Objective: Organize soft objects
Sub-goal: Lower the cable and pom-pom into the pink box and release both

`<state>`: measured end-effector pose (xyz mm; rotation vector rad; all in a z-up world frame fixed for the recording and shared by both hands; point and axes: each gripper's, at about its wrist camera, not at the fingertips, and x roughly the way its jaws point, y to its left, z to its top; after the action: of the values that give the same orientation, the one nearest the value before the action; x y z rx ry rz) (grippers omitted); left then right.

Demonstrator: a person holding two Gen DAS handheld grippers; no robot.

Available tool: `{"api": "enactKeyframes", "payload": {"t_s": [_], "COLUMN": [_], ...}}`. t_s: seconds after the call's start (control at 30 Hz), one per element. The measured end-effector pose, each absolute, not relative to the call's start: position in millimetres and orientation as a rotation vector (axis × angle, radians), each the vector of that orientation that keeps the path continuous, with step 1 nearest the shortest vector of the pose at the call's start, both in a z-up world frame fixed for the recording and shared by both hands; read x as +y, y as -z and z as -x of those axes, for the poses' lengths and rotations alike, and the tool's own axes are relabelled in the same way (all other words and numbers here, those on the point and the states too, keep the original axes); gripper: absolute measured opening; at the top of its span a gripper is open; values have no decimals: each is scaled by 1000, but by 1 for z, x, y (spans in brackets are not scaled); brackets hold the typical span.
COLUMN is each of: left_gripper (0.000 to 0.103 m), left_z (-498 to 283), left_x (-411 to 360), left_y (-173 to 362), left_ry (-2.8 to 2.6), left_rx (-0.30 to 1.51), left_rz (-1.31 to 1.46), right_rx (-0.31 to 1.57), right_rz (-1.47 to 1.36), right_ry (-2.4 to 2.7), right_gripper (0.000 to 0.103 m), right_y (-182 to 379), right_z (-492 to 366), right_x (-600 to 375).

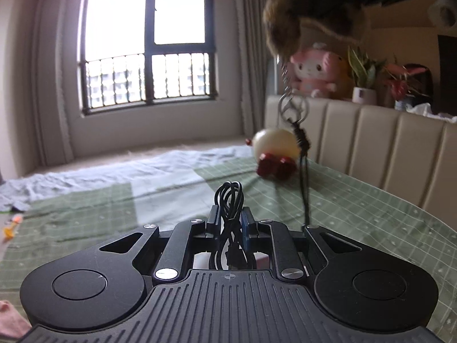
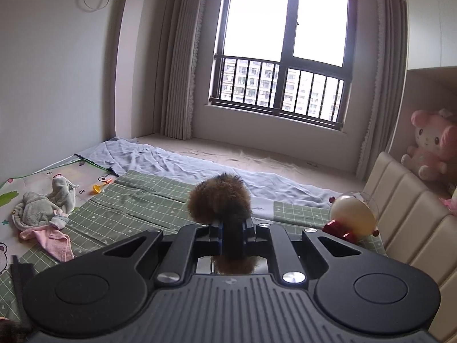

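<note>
My left gripper [image 1: 230, 214] is shut on a coiled black cable [image 1: 228, 197], held above the green checked bed cover [image 1: 357, 200]. My right gripper [image 2: 232, 225] is shut on a brown furry tail keychain [image 2: 220, 200]. The same keychain [image 1: 288, 20] hangs at the top right of the left wrist view, with a metal ring [image 1: 294, 105] and black cord [image 1: 304, 171] dangling down. The right gripper itself is a dark shape at that frame's top edge.
A cream and red round toy [image 1: 275, 148] [image 2: 351, 214] lies by the padded headboard [image 1: 400, 143]. A pink plush [image 1: 314, 71] [image 2: 431, 145] sits on the ledge beside potted plants [image 1: 362, 85]. A pile of grey and pink cloths [image 2: 42, 214] and an orange toy [image 2: 98, 189] lie at left.
</note>
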<state>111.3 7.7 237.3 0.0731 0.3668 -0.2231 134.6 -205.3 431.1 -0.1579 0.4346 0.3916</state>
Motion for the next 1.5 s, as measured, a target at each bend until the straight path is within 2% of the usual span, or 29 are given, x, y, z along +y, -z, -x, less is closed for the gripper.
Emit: {"api": "enactKeyframes", "payload": {"t_s": [0.53,0.63,0.73,0.8,0.9,1.07,1.17,1.3,1.33,1.4,1.47,1.5], "left_gripper": [17,18,17,20,20,20,20,20,20,20,20,20], "left_z": [-186,-202,-225,-232,-227,-207,-196,-206,-211,-223,-231,-232], "left_x": [-41,-41,-34,-26,-19,-12,0,-2,-8,-28,-47,-54], "left_y": [-140,-110,-71,-54,-53,-70,-87,-97,-96,-88,-76,-71], "left_ry": [443,455,419,402,432,370,347,405,409,405,373,354], "left_rx": [639,715,899,949,910,905,835,772,779,811,858,868], "left_rz": [138,209,313,345,331,147,164,226,218,172,96,57], "right_rx": [523,573,666,733,859,1024,983,908,891,856,777,739], "right_rz": [112,104,66,20,-73,-164,-227,-88,-42,52,152,207], "right_ry": [-411,-417,-447,-474,-511,-477,-524,-554,-558,-534,-481,-444], "right_gripper": [11,11,11,11,12,12,12,12,15,31,51,53], "right_y": [-368,-332,-281,-243,-174,-77,-61,-70,-75,-83,-91,-92], "right_z": [-149,-157,-172,-181,-195,-213,-208,-182,-175,-158,-139,-132], "right_x": [-247,-252,-251,-251,-248,-247,-256,-249,-247,-246,-249,-250]}}
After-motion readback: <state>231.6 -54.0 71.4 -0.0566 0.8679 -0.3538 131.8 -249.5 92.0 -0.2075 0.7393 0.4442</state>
